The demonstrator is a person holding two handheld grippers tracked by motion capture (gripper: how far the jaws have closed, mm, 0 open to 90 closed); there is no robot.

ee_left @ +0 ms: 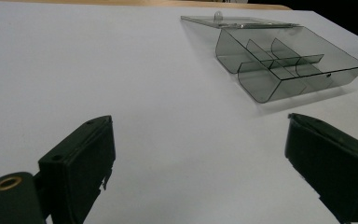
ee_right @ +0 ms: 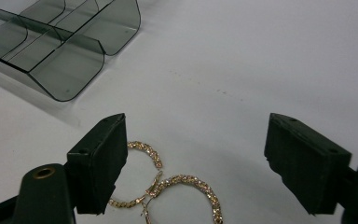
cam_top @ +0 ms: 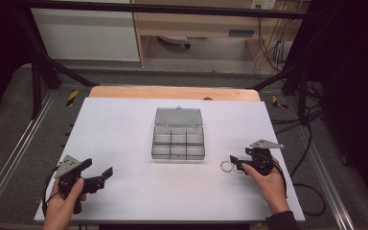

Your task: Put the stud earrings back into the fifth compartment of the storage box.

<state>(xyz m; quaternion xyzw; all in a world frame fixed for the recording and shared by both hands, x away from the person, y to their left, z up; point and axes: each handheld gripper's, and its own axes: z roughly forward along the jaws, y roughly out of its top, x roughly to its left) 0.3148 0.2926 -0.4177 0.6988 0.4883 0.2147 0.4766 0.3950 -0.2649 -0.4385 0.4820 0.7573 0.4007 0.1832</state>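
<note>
A smoke-grey clear compartment box lies in the middle of the white table, its lid folded open at the back. Two gold hoop earrings lie linked on the table between and just under the open jaws of my right gripper, one hoop partly hidden behind the left jaw. In the high view the earrings lie at the tip of the right gripper, right of the box. My left gripper stands open and holds nothing at the front left, pointing toward the box.
The white sheet covers a wooden tabletop whose far edge shows. Black frame posts stand at both far corners, and cables hang at the right. The box's dividers form several small compartments.
</note>
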